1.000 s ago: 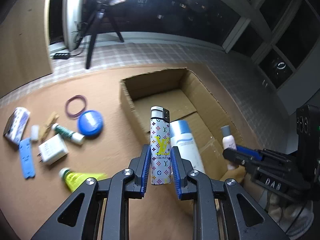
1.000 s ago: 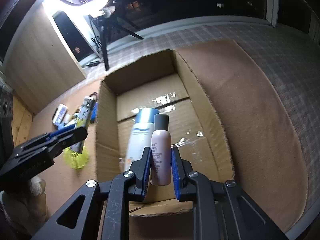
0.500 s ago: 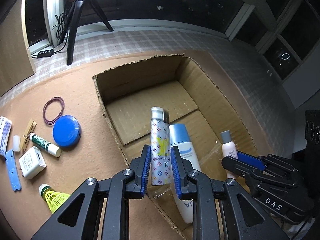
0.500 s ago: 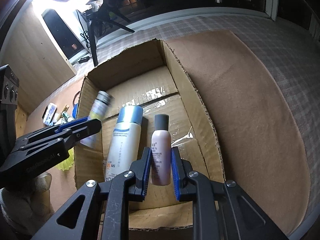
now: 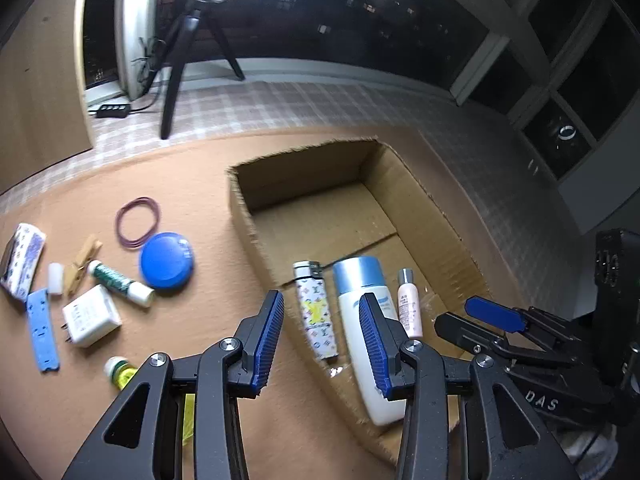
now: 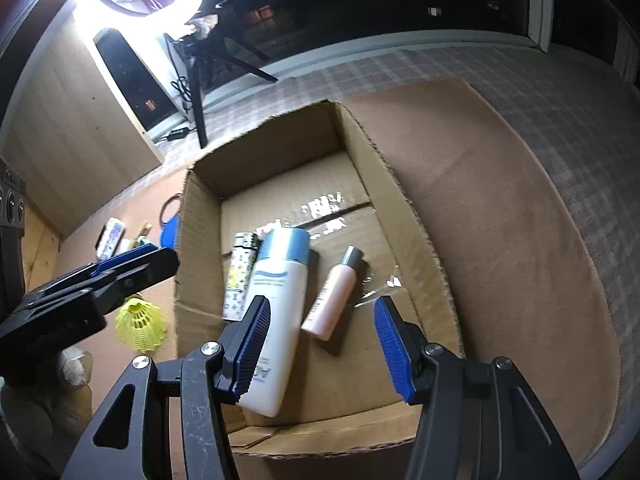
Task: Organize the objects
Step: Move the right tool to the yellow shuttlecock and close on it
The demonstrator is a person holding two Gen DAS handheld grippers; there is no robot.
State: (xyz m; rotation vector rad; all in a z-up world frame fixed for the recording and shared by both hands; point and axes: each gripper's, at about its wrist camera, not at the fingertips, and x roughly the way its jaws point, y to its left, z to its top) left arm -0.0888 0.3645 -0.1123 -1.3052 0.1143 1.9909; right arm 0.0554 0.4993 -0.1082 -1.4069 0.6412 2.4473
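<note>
The patterned lighter (image 5: 315,314) lies flat on the floor of the open cardboard box (image 5: 424,192), against its left wall, with the white bottle with a blue cap (image 5: 366,328) just beside it and the small pink bottle with a grey cap (image 6: 333,293) lying tilted on the other side of that bottle. Above them the left gripper (image 5: 322,342) has just been opening its jaws, which now stand apart with nothing pressed between the blue pads; the lighter shows in the gap below. The right gripper (image 6: 320,346) has likewise just been opening and hangs empty over the pink bottle. Outside the box, on the brown mat (image 5: 192,184), lie a blue round lid (image 5: 167,255), a purple rubber band (image 5: 138,222), a white charger (image 5: 91,315), a clothespin (image 5: 83,265) and a yellow shuttlecock (image 6: 140,324).
</note>
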